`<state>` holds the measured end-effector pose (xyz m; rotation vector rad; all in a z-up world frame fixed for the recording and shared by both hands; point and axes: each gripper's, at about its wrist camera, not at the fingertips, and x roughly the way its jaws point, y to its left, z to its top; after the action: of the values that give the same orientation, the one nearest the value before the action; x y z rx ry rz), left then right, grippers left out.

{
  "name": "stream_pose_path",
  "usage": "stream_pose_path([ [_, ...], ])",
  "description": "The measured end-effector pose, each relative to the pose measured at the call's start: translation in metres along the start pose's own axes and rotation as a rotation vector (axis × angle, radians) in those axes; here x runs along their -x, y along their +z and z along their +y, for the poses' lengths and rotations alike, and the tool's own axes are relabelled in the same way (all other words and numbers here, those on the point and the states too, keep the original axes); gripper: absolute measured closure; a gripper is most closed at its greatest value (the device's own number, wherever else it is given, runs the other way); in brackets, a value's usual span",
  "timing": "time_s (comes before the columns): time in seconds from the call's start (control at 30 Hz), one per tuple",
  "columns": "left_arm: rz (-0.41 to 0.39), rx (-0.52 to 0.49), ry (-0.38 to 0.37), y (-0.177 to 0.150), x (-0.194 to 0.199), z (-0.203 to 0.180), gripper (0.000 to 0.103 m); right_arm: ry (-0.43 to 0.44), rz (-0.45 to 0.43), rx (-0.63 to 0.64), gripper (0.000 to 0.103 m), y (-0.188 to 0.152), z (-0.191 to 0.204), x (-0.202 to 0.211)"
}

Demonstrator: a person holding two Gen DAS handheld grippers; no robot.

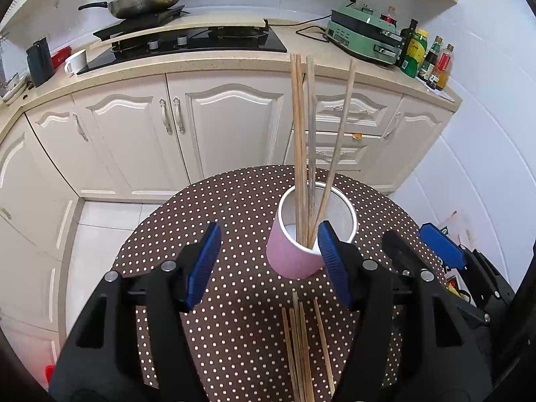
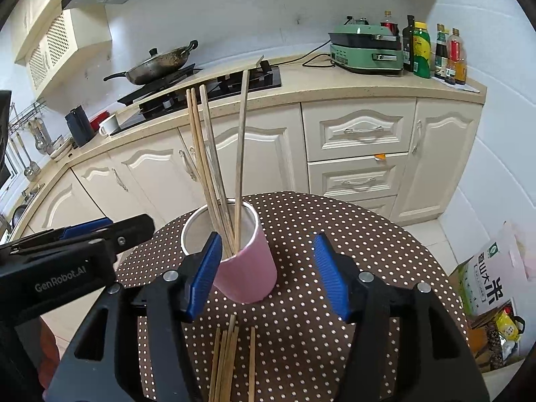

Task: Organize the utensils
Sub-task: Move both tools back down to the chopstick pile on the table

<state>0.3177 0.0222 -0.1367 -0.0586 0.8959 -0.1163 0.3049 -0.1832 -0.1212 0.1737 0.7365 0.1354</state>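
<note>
The round dotted surface (image 1: 234, 207) carries a pink cup (image 1: 294, 254) at its middle, upright so four chopsticks (image 1: 301, 140) can lean on its rim. Nearer lie loose chopsticks (image 1: 301, 345), apparently awaiting collection. Left claw (image 1: 269, 263) and right claw (image 2: 268, 273) stand wide, empty.

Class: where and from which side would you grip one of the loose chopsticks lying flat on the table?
Probably the rightmost loose chopstick, mid-shaft, from above, jaws straddling its width. It lies flat and apart from the bundle, so there is room on both sides.
</note>
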Motion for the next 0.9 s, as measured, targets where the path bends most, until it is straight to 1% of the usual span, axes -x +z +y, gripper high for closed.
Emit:
stream_pose_path([
  [0.33,-0.005,-0.026,0.022,-0.023,0.026,-0.009,0.043,0.001,-0.032,0.003,0.048,-0.003,-0.005,0.032],
  [0.53,0.001,-0.033,0.030,-0.038,0.040,-0.012,0.043,0.014,-0.023,0.013,0.048,-0.011,-0.006,0.048],
  [0.7,0.015,-0.032,0.037,-0.052,0.049,-0.011,0.042,0.039,0.017,0.001,0.048,-0.021,-0.008,0.060],
  [0.9,0.056,-0.015,0.049,-0.076,0.056,-0.008,0.041,0.054,0.113,0.003,0.048,-0.045,-0.006,0.064],
])
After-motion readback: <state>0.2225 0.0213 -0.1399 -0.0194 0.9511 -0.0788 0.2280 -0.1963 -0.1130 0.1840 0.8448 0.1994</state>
